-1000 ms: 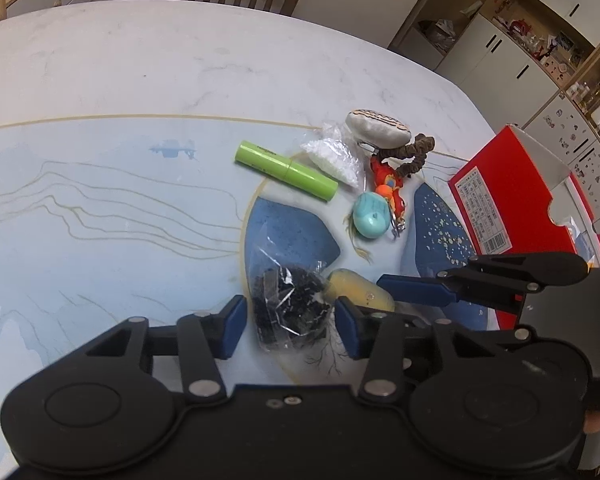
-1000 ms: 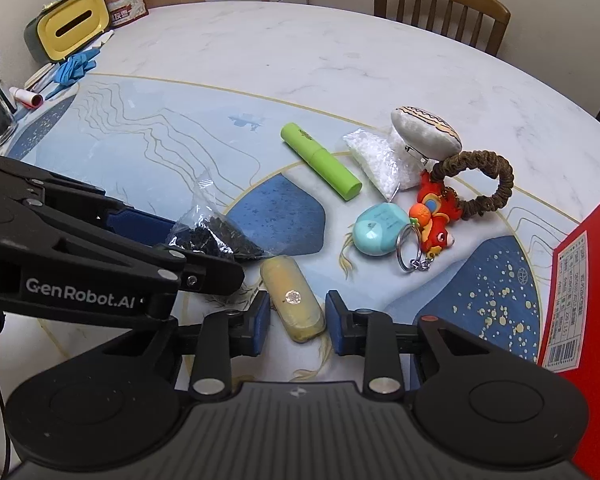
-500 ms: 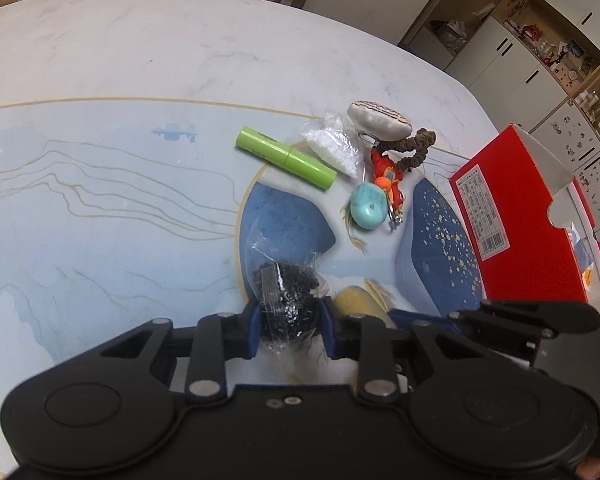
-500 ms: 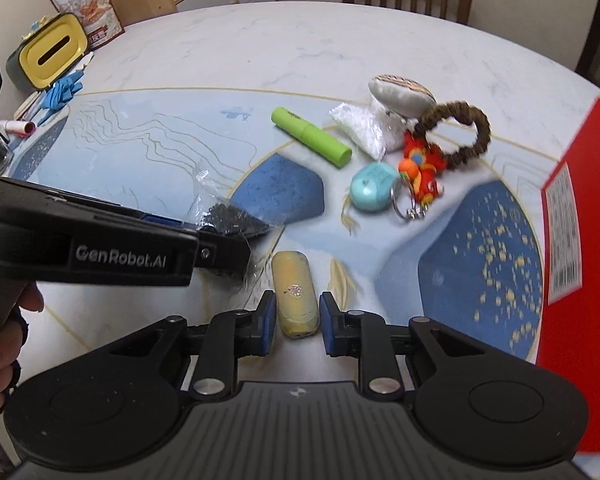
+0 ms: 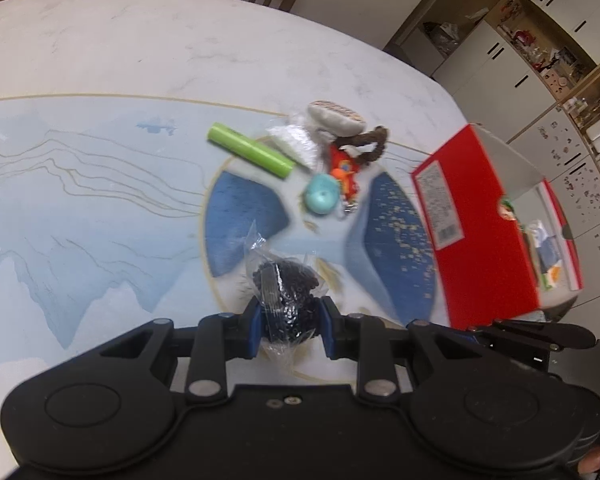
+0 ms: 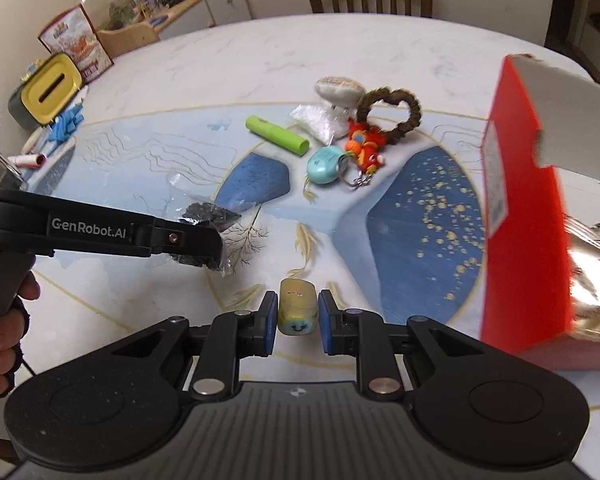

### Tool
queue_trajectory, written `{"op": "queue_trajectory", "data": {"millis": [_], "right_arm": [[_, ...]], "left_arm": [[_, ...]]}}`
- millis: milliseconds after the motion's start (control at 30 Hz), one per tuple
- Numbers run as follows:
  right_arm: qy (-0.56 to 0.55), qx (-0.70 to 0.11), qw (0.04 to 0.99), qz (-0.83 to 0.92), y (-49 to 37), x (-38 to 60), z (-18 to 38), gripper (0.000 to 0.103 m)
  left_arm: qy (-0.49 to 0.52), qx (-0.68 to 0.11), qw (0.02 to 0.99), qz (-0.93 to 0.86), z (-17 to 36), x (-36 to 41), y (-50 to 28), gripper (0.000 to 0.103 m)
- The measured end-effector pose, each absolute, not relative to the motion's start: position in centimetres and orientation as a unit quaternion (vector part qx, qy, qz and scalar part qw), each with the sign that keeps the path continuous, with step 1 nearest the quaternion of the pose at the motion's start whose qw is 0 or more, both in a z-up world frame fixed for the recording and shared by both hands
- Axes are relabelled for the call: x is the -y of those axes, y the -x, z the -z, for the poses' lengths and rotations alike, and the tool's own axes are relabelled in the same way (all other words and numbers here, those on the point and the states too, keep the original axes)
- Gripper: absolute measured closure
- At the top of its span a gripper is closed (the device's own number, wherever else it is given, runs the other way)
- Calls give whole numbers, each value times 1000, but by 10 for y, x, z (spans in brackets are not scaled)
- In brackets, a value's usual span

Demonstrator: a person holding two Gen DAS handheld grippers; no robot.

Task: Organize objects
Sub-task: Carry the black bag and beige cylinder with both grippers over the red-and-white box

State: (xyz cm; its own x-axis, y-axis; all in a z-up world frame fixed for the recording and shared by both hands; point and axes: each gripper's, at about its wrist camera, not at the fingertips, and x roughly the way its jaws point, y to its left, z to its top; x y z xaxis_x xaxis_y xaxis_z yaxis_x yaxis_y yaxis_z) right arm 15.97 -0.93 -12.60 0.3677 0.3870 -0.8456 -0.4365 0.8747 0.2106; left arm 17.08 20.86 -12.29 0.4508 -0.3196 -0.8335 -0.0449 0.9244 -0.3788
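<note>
- The left gripper [image 5: 288, 330] has its fingers [image 5: 253, 328] closed onto a clear bag of small black pieces [image 5: 286, 296]; the bag bulges between the pads, which sit partly apart around its bulk.
- In the right wrist view that bag hangs clear of the bench [image 6: 220, 56], which suggests it is lifted for carrying.
- The right gripper [image 6: 298, 322] has its fingers [image 6: 269, 322] closed narrowly on a yellow capsule-shaped toy [image 6: 297, 306], gripped across its width with a small face on the near end.
- Whether the toy rests on the bench or is raised I cannot tell for sure; it looks slightly lifted.
- A red box [image 6: 524, 200] stands open at 3 o'clock in the right view, some shiny things already inside, so it is probably where both items go.
- At 12 o'clock from the right gripper lie a green tube [image 6: 278, 136], a teal keychain [image 6: 324, 166], an orange figure [image 6: 366, 148], a brown scrunchie [image 6: 392, 114], a white bag [image 6: 316, 120] and a pale pouch [image 6: 338, 88], clustered and partly touching.
- These are yet to be sorted, so the task looks early.
</note>
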Motion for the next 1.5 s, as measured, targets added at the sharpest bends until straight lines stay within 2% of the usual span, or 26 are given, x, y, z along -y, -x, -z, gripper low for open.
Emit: {"op": "queue_trajectory", "data": {"millis": [333, 667, 1067, 1500], "right_arm": [[-13, -454, 858, -241, -146, 66, 73, 83], [-57, -423, 885, -186, -157, 154, 45, 83], [-70, -408, 901, -130, -174, 239, 51, 83], [-35, -439, 888, -134, -205, 276, 82, 83]], "left_arm": [[153, -491, 850, 115, 80, -160, -168, 76], [130, -471, 857, 166, 46, -92, -183, 76], [92, -472, 856, 189, 35, -12, -225, 76], [67, -499, 848, 166, 68, 58, -280, 76]]}}
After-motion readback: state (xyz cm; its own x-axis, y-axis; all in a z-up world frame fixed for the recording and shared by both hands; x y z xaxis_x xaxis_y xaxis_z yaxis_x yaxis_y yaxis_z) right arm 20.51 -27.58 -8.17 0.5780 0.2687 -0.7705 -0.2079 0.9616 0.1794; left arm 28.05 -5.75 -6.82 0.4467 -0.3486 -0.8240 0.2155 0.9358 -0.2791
